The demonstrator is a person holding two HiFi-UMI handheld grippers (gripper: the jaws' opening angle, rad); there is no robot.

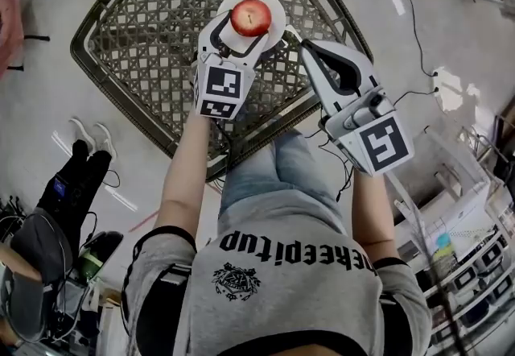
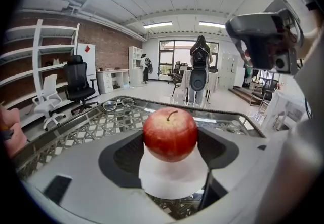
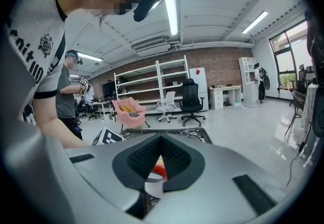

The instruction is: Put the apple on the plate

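A red apple (image 1: 251, 16) (image 2: 170, 133) sits upright on a small white plate (image 1: 275, 3) (image 2: 172, 180) at the far side of the woven, glass-topped table (image 1: 145, 64). My left gripper (image 1: 248, 26) (image 2: 170, 141) is open around the apple, one jaw on each side, with the dark pads standing clear of the fruit. My right gripper (image 1: 306, 47) (image 3: 161, 142) is shut and empty, hovering just right of the plate with its tip pointing at it. Through the gap under its jaws, a sliver of the apple (image 3: 159, 170) and the plate (image 3: 154, 187) shows.
A pair of glasses (image 2: 117, 104) lies on the table beyond the plate. The table's dark rim (image 1: 105, 97) runs all round. On the floor are white shoes (image 1: 88, 137), a cable (image 1: 418, 24) and shelving (image 1: 475, 250) at the right.
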